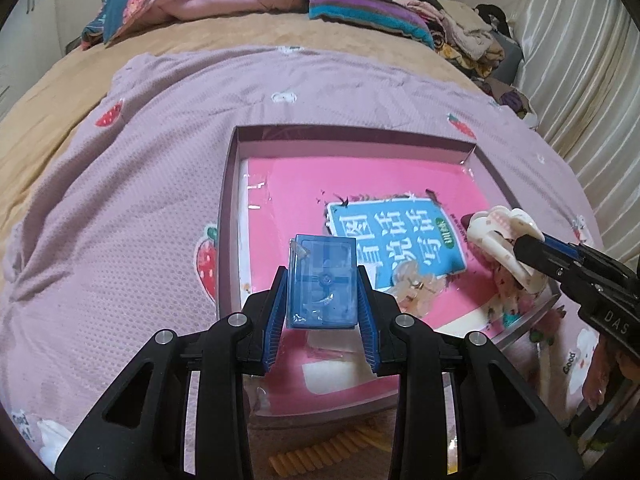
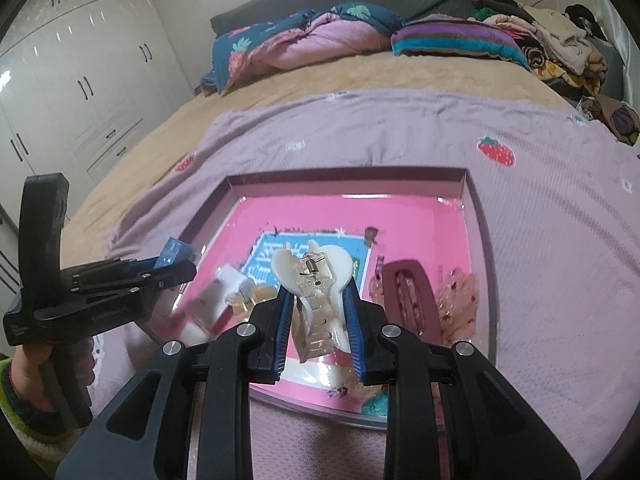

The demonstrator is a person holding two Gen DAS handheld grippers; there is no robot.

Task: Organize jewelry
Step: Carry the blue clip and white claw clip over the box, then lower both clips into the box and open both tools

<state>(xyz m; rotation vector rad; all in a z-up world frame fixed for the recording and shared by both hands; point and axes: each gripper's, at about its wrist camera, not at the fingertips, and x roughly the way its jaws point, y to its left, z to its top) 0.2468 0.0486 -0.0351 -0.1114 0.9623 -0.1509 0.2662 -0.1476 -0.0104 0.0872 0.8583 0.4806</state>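
My left gripper point(image 1: 322, 276) is shut on a small clear blue plastic box point(image 1: 323, 282) and holds it above the near left part of a shallow grey tray point(image 1: 228, 200) lined with a pink sheet. My right gripper point(image 2: 318, 300) is shut on a white hair claw clip point(image 2: 316, 280), held above the tray point(image 2: 480, 240). The clip point(image 1: 500, 236) and right gripper also show at the right of the left wrist view. In the tray lie a dark red hair clip point(image 2: 408, 296), a clear speckled clip point(image 2: 460, 292) and a white box point(image 2: 228, 284).
The tray sits on a lilac strawberry-print cover point(image 1: 120, 200) on a bed. Folded quilts point(image 2: 304, 36) and piled clothes point(image 2: 560, 48) lie at the far end. A white wardrobe point(image 2: 80, 80) stands left. A yellow comb point(image 1: 320, 456) lies near the tray's front edge.
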